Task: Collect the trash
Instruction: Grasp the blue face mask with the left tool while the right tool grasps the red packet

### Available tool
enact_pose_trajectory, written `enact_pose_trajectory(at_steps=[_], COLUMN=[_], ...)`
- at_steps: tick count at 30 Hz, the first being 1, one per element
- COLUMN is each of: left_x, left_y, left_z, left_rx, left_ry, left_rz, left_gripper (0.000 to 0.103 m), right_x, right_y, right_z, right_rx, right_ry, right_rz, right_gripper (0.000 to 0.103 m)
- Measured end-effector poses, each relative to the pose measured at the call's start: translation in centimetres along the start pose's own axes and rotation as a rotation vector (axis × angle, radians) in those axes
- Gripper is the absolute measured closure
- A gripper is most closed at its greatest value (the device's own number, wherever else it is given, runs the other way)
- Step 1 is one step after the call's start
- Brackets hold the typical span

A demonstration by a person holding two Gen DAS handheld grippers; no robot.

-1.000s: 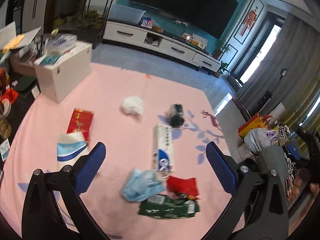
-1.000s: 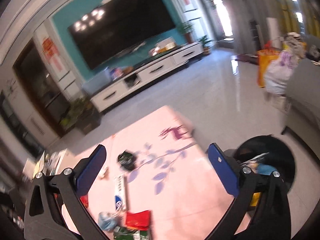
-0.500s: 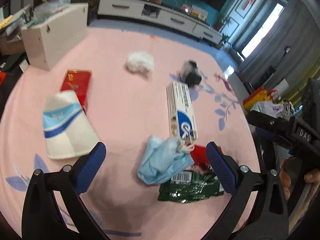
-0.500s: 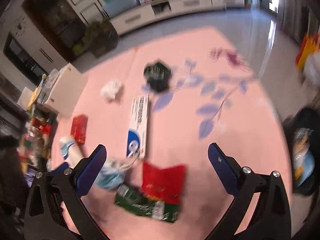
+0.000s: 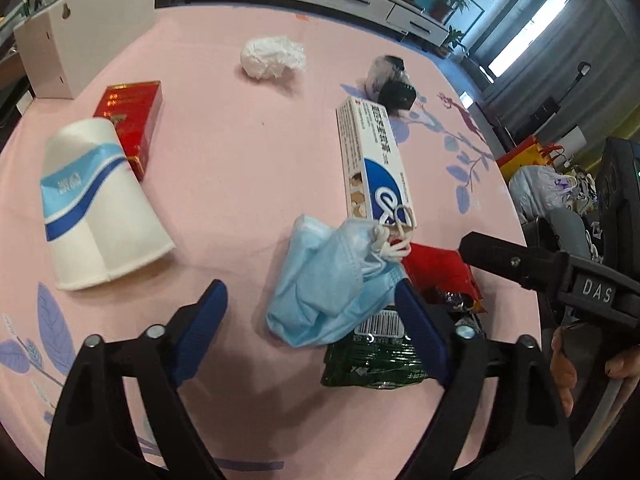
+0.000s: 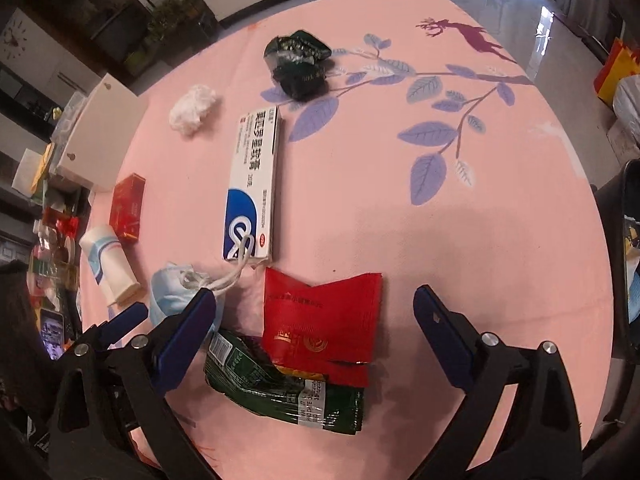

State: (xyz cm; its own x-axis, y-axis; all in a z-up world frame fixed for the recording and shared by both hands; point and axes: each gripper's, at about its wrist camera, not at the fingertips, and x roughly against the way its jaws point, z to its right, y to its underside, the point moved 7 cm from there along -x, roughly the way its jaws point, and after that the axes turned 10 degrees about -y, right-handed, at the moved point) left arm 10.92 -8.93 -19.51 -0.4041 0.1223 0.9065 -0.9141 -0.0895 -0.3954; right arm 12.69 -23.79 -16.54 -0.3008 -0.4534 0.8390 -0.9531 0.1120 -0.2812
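Nothing collected yet: my left gripper [image 5: 310, 322] and right gripper [image 6: 316, 326], fingers spread but closing, hold nothing; mask [image 5: 328, 280] at my left gripper's 12 o'clock, red packet [image 6: 320, 320] between my right fingers.

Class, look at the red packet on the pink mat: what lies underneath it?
A dark green wrapper pokes out from under the red packet, lower left. How far it extends beneath is covered.

black grippers [image 5: 310, 326], blue jaws
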Motion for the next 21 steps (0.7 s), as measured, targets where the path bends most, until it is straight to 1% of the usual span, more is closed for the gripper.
enact_pose_trajectory(at_steps=[1, 3, 6, 10, 11, 12, 16, 17, 18, 19, 21], left_x=[-0.2, -0.6, -1.0, -1.6, -1.8, -2.0, -2.0, -2.0, -2.0, -1.9, -1.9], left_y=[0.1, 0.4, 0.7, 0.9, 1.0, 1.0, 0.9, 0.8, 0.7, 0.7, 0.7], left_z=[0.0, 0.1, 0.4, 0.3, 0.4, 0.4, 0.5, 0.5, 0.4, 0.3, 0.3], left_rx=[-0.003, -0.010, -0.027, -0.020, -0.022, -0.022, -0.034, -0.041, -0.043, -0.044, -0.048], left_ry=[-0.003, -0.009, -0.001, 0.001, 0.005, 0.007, 0.001, -0.005, -0.012, -0.016, -0.013], left_rz=[-0.007, -0.020, -0.043, -0.059, -0.068, -0.071, -0.048, -0.039, -0.033, -0.029, -0.029], left_gripper=[0.023, 0.025, 0.025, 0.025, 0.027, 0.029, 0.032, 0.037, 0.043, 0.047, 0.064], right_x=[-0.3, -0.9, -1.6, -2.1, -2.3, -2.3, -2.7, -2.6, -2.6, -2.6, -2.6], right_y=[0.2, 0.4, 0.7, 1.1, 1.2, 1.2, 1.4, 1.4, 1.4, 1.4, 1.4], right_z=[0.2, 0.2, 0.5, 0.6, 0.5, 0.5, 0.6, 0.6, 0.6, 0.6, 0.6], right_rx=[0.000, -0.007, -0.018, -0.003, 0.001, 0.002, 0.009, 0.015, 0.020, 0.024, 0.034], right_ry=[-0.004, -0.009, 0.005, 0.026, 0.027, 0.028, 0.037, 0.041, 0.046, 0.047, 0.053], right_rz=[-0.016, -0.042, -0.063, -0.080, -0.086, -0.088, -0.102, -0.099, -0.099, -0.099, -0.098], right_gripper=[0.011, 0.017, 0.019, 0.024, 0.025, 0.027, 0.032, 0.033, 0.033, 0.033, 0.035])
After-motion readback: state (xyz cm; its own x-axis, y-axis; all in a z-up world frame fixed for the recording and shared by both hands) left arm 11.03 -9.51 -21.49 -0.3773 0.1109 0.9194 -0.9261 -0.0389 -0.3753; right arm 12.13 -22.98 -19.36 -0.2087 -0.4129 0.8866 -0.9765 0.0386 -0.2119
